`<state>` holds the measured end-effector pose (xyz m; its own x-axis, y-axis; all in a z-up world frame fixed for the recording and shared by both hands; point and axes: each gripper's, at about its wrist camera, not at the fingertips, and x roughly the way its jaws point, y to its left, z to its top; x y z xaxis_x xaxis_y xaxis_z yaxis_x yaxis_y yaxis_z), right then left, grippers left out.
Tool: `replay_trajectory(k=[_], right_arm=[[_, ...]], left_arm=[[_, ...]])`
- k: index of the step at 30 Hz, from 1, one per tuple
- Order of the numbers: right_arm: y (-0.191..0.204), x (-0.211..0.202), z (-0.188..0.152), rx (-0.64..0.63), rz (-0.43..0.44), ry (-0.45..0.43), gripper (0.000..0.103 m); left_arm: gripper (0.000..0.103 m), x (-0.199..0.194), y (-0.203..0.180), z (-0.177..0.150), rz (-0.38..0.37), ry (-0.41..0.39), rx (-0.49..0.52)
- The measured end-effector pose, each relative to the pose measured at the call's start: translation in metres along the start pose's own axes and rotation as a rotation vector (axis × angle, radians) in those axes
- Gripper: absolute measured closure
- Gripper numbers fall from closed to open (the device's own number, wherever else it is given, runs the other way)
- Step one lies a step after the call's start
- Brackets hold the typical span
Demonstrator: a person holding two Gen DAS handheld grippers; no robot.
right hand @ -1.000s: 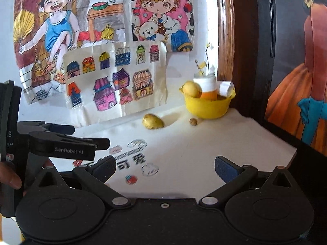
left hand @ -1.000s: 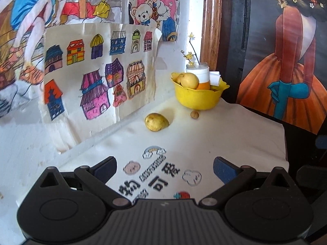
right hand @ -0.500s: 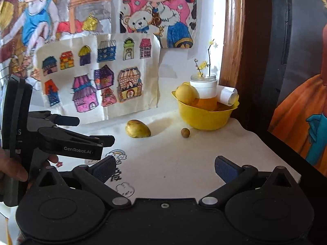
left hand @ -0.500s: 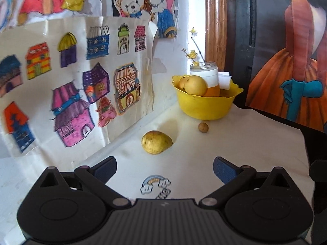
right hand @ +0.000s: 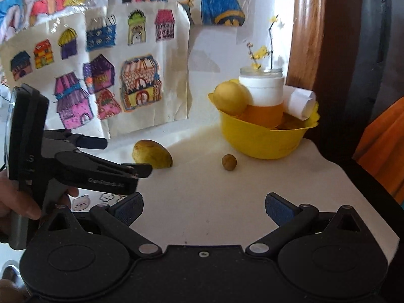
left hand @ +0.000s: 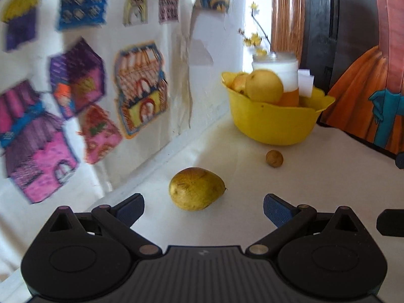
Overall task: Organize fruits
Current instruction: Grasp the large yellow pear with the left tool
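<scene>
A yellow-green pear (left hand: pixel 196 192) lies on the white table, just ahead of my open, empty left gripper (left hand: pixel 203 207). The pear also shows in the right wrist view (right hand: pixel 152 153), with the left gripper (right hand: pixel 118 155) close beside it. A small brown round fruit (left hand: pixel 274 159) (right hand: pixel 229 161) lies in front of the yellow bowl (left hand: pixel 272 126) (right hand: pixel 262 141). The bowl holds yellow fruit (left hand: pixel 263 88) (right hand: pixel 231 97), an orange and white jar (right hand: pixel 262 96) and a paper roll. My right gripper (right hand: pixel 204 208) is open and empty, further back from the fruit.
Children's drawings (left hand: pixel 83 80) hang on the wall at the left, close to the pear. A wooden frame (right hand: pixel 303 30) and a dark painted panel (left hand: pixel 366 75) stand behind and right of the bowl. The table edge (right hand: pixel 373 202) drops off at the right.
Both grippers have moved forward toward the fruit and bowl. The left gripper has closed in on the pear. Both stay open.
</scene>
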<state>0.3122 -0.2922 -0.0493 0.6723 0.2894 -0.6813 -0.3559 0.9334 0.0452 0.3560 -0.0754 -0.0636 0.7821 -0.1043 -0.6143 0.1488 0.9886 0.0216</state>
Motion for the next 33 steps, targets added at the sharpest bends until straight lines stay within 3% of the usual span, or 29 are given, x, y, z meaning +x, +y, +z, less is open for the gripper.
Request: replay_trajectory(k=[9,15,20,33], right_arm=[[-0.009,0.056,0.007,-0.001,0.035,0.039,0.000],[-0.016,0.074,0.005,0.014,0.045,0.053,0.000],[-0.021,0.082,0.005,0.023,0.049,0.053,0.000],[-0.022,0.101,0.004,0.021,0.056,0.063,0.000]], left_arm=[[0.004,0.059,0.010,0.004,-0.024,0.046,-0.034],[0.020,0.081,0.007,0.004,-0.023,0.088,-0.032],[0.030,0.082,0.007,0.005,-0.015,0.061,-0.006],[0.034,0.067,0.000,-0.007,-0.015,0.013,0.082]])
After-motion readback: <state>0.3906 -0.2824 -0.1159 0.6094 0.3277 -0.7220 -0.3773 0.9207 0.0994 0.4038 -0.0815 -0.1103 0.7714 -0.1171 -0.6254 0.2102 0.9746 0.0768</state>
